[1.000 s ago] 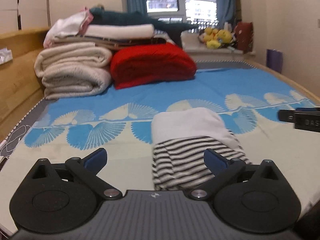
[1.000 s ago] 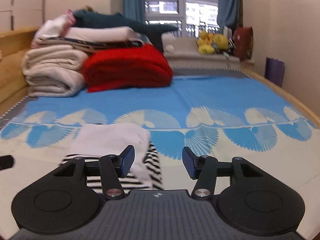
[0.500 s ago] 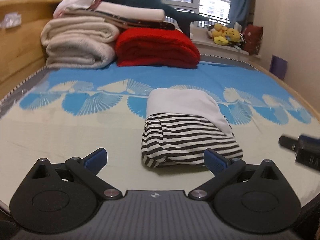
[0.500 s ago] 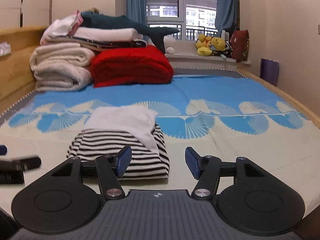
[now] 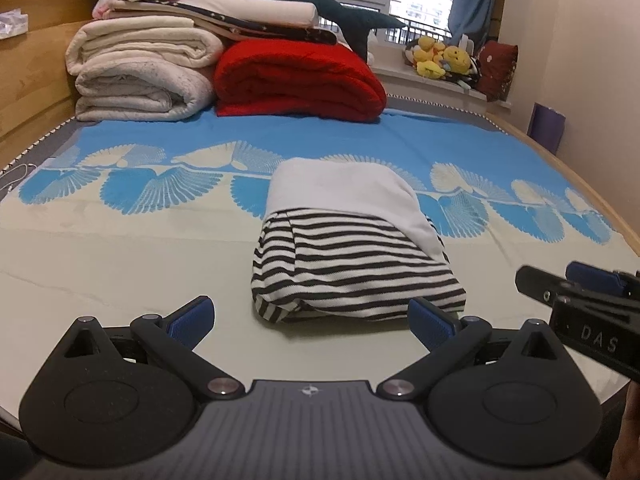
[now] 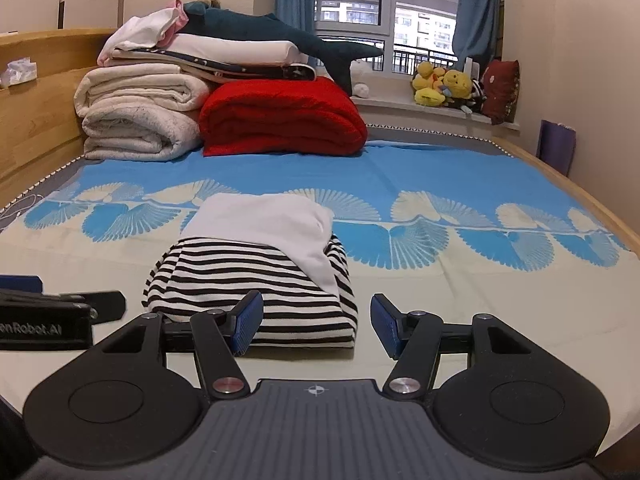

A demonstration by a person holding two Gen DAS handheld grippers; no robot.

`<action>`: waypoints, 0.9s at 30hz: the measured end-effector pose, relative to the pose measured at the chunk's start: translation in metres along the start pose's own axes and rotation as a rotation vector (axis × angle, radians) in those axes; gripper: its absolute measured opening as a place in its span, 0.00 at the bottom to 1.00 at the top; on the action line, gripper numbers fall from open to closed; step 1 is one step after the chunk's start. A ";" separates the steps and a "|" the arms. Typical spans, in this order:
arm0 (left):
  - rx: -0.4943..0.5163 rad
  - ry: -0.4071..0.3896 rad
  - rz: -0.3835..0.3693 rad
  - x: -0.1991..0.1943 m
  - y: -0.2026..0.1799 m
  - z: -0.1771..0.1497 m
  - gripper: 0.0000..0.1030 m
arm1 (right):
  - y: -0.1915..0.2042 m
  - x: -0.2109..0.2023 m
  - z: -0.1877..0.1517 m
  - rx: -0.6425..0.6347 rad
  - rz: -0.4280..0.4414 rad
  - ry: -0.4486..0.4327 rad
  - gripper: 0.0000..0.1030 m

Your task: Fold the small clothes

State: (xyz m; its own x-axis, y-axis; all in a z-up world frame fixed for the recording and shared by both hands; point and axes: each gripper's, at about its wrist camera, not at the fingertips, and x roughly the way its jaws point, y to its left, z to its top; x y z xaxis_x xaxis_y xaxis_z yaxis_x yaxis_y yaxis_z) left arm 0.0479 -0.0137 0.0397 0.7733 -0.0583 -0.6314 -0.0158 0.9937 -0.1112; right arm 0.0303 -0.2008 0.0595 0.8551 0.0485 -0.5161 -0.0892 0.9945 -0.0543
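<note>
Folded black-and-white striped garment [image 5: 352,268] with a white panel was seen lying on the blue-and-cream bedsheet [image 5: 120,248].
Left gripper [image 5: 312,318] and right gripper [image 6: 316,322] were held spread, nothing pinched, just before it.

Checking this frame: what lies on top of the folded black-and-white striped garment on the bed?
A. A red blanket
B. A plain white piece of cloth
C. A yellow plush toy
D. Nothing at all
B: a plain white cloth drapes over the far part of the striped garment, seen the same way in the right wrist view; both grippers are empty in front of it.
</note>
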 end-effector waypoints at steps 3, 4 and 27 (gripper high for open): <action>0.008 0.001 -0.005 0.002 -0.002 -0.001 1.00 | 0.001 0.002 0.001 0.008 0.003 0.006 0.60; 0.010 0.000 -0.004 0.002 -0.003 -0.001 1.00 | 0.001 0.004 0.001 0.009 0.005 0.009 0.60; -0.003 0.047 -0.018 0.015 -0.005 -0.004 1.00 | 0.016 0.015 -0.001 -0.021 0.008 0.047 0.60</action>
State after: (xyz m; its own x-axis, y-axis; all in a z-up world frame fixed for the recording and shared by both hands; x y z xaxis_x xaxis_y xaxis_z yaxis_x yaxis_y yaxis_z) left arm 0.0571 -0.0196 0.0279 0.7432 -0.0804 -0.6643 -0.0042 0.9922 -0.1249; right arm 0.0411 -0.1847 0.0501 0.8296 0.0513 -0.5559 -0.1069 0.9919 -0.0681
